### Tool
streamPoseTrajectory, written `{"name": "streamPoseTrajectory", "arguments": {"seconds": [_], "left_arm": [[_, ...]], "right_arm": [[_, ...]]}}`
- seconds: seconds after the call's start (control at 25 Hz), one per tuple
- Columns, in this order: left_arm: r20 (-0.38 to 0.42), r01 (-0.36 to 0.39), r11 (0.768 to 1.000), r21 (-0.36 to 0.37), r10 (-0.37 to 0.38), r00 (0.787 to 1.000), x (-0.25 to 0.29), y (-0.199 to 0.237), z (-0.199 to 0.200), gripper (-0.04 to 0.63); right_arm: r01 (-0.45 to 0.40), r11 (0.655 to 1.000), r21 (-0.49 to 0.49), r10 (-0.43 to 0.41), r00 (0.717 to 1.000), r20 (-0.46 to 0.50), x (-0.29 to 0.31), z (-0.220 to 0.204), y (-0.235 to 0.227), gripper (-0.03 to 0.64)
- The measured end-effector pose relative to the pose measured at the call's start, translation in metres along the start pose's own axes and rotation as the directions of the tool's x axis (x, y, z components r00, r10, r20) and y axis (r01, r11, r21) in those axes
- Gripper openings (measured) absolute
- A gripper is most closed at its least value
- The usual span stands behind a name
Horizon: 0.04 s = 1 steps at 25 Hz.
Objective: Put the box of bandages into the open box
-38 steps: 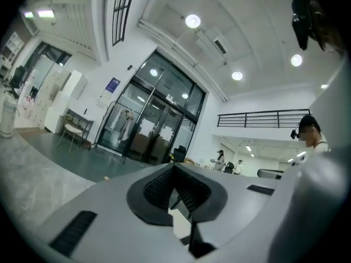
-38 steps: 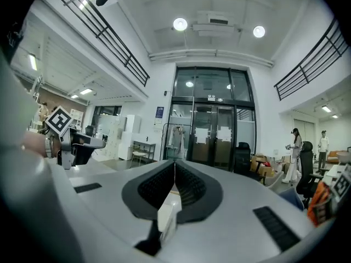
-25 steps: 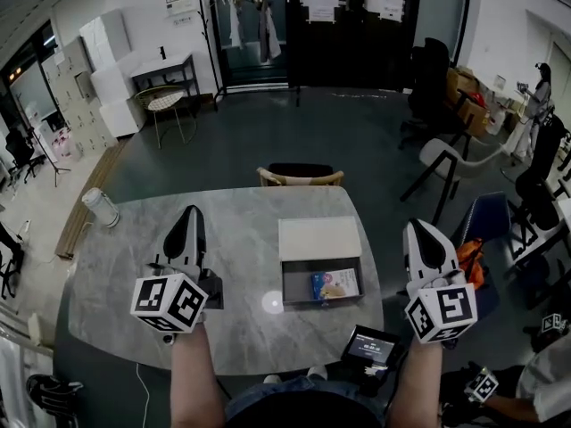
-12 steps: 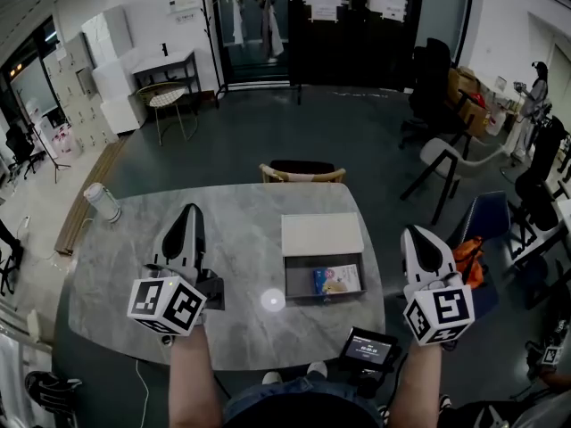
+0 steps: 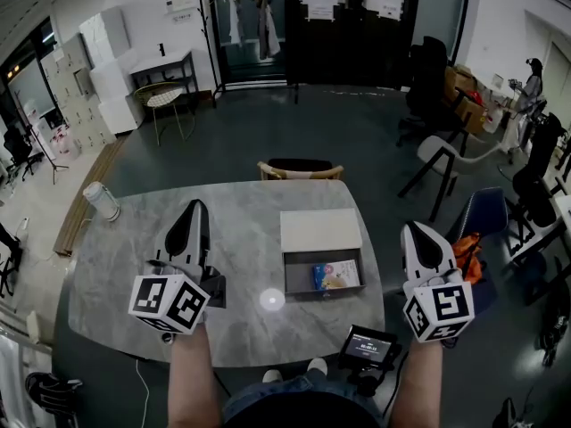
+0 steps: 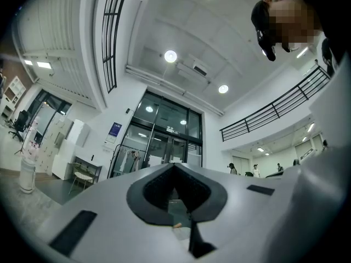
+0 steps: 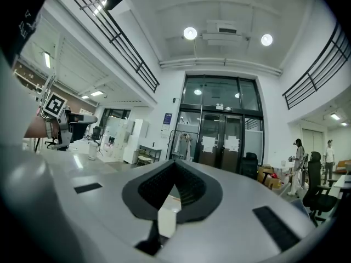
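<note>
Head view: the box of bandages (image 5: 335, 276), printed in blue and pale colours, lies flat inside the open box (image 5: 294, 279), in the right part of its dark tray just right of the frame's centre. The open box's white lid (image 5: 320, 230) lies folded back above the tray, toward the top of the frame. The open box sits on the right half of a grey marble table (image 5: 241, 337) with rounded corners.

The left gripper (image 5: 195, 209) is over the table at lower left of the frame, well apart from the open box, with its marker cube nearest the camera. The right gripper (image 5: 417, 232) is past the table's right edge, beside the open box but not touching it. In the left gripper view the jaws meet in a point with nothing between them. The right gripper view shows the same: jaws together and empty, pointing at a glass entrance across the room.

A white cylinder (image 5: 101, 202) stands at the table's left edge. A small device with a lit screen (image 5: 369, 346) sits at the table's lower edge, near the right gripper's cube. A chair (image 5: 301, 171) stands tucked against the table's far side, at the upper middle of the frame.
</note>
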<state>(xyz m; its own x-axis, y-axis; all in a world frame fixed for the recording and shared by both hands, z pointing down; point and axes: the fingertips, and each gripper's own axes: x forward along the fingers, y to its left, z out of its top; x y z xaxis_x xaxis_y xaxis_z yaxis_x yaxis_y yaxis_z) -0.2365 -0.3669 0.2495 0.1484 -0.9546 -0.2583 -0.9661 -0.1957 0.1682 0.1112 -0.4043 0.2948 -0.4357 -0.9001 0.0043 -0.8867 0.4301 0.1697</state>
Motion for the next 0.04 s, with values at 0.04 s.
{"name": "streamPoseTrajectory", "arguments": {"seconds": [0.04], "left_arm": [[-0.001,0.002,1.000,-0.001,-0.002,1.000,-0.0002,-0.0015,0.0003,0.011]], "right_arm": [[0.002,1.000,0.000,-0.002,1.000,0.000,-0.0010,0.0006,-0.0005,0.025]]}}
